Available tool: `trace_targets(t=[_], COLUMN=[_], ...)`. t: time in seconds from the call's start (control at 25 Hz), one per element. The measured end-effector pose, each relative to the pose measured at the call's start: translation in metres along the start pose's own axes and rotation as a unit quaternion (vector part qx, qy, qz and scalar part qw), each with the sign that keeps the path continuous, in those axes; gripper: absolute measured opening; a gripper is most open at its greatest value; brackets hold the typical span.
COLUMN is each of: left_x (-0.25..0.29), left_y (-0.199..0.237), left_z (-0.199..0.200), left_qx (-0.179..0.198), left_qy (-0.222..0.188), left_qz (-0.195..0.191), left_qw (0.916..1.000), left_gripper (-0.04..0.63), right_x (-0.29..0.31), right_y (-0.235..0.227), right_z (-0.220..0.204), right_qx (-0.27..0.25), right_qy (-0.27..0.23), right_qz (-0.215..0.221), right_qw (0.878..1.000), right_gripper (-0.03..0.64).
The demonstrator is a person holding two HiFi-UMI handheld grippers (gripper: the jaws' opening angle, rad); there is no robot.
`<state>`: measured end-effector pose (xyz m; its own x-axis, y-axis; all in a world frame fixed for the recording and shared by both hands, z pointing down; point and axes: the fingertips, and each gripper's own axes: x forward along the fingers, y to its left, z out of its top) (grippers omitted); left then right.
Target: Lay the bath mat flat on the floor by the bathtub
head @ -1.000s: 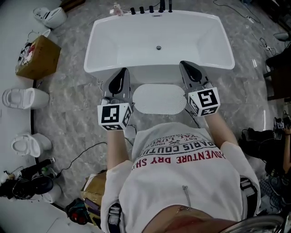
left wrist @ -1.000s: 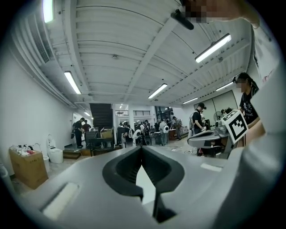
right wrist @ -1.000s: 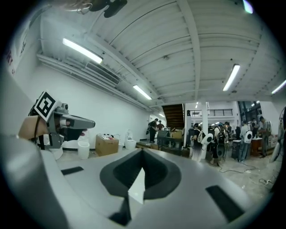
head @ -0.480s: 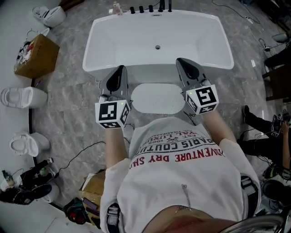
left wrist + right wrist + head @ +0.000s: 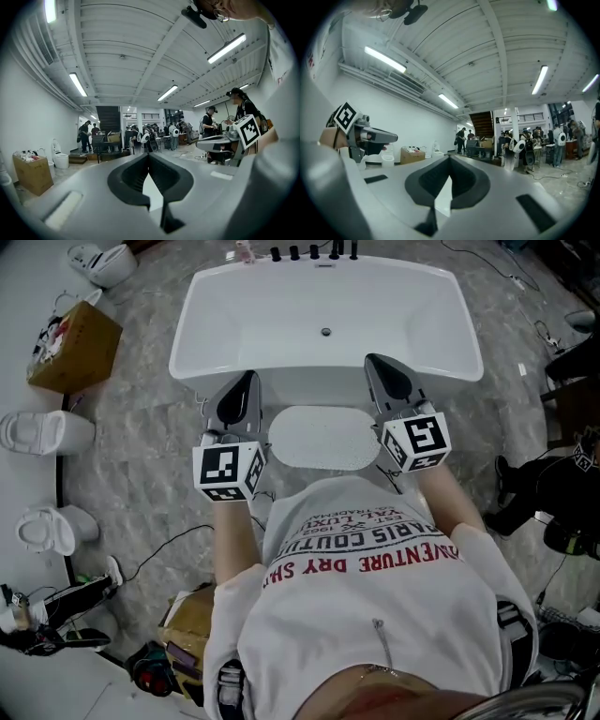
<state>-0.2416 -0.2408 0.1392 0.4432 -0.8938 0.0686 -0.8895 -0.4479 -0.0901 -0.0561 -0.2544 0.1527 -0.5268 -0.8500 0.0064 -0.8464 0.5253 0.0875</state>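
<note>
The white oval bath mat point(image 5: 323, 437) lies flat on the grey stone floor, right against the near side of the white bathtub point(image 5: 190, 322). My left gripper point(image 5: 247, 382) is raised over the floor just left of the mat, jaws shut and empty. My right gripper point(image 5: 376, 363) is raised just right of the mat, also shut and empty. Both point level across the room, so the left gripper point(image 5: 148, 157) and right gripper point(image 5: 449, 159) views show closed jaws and no mat.
A cardboard box point(image 5: 73, 345) and two white toilets point(image 5: 45, 432) point(image 5: 42, 529) stand at the left. Black taps point(image 5: 314, 253) line the tub's far rim. Cables trail on the floor near my feet. A person point(image 5: 553, 493) crouches at the right edge.
Both grippers stay beside the mat, shut, almost unmoved. The person at the right edge has come further into view. The mat has not moved.
</note>
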Motion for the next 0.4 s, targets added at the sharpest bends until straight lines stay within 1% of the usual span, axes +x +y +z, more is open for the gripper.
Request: trace_targets(t=[0.12, 0.4], left_x=[-0.007, -0.010], left_y=[0.002, 0.007], left_z=[-0.004, -0.005], left_qx=[0.000, -0.006], left_qy=[0.004, 0.013], left_qz=[0.000, 0.010], left_qw=[1.0000, 0.9999], left_gripper=[0.012, 0.012], right_x=[-0.001, -0.002], right_y=[0.002, 0.011], right_z=[-0.001, -0.005], right_qx=[0.014, -0.001], right_qy=[0.000, 0.013], right_qz=[-0.005, 0.008], right_qw=[1.000, 1.000], right_gripper=[0.008, 0.008])
